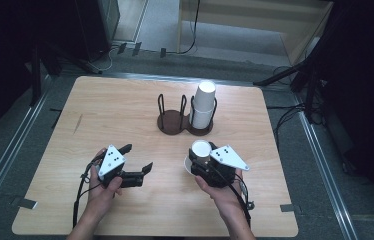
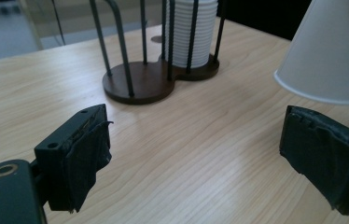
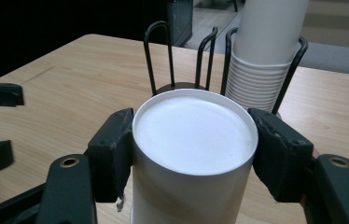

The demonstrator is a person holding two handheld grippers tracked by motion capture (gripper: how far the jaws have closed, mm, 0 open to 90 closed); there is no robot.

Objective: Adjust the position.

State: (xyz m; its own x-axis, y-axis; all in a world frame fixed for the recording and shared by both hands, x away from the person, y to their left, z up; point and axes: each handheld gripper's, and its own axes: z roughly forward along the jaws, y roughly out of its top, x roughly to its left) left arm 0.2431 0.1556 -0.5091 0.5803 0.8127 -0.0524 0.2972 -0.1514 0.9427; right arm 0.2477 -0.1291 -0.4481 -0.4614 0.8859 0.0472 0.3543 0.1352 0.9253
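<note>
Gripping an upturned white paper cup (image 3: 195, 154) just in front of the dark wooden wire-hooped cup rack (image 1: 184, 118), the right tool (image 1: 206, 161) is clamping its sides while the left tool (image 1: 138, 159) is gaping empty nearby.

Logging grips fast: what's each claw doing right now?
Left claw: open, holding nothing.
Right claw: closed on an upside-down white paper cup.
</note>
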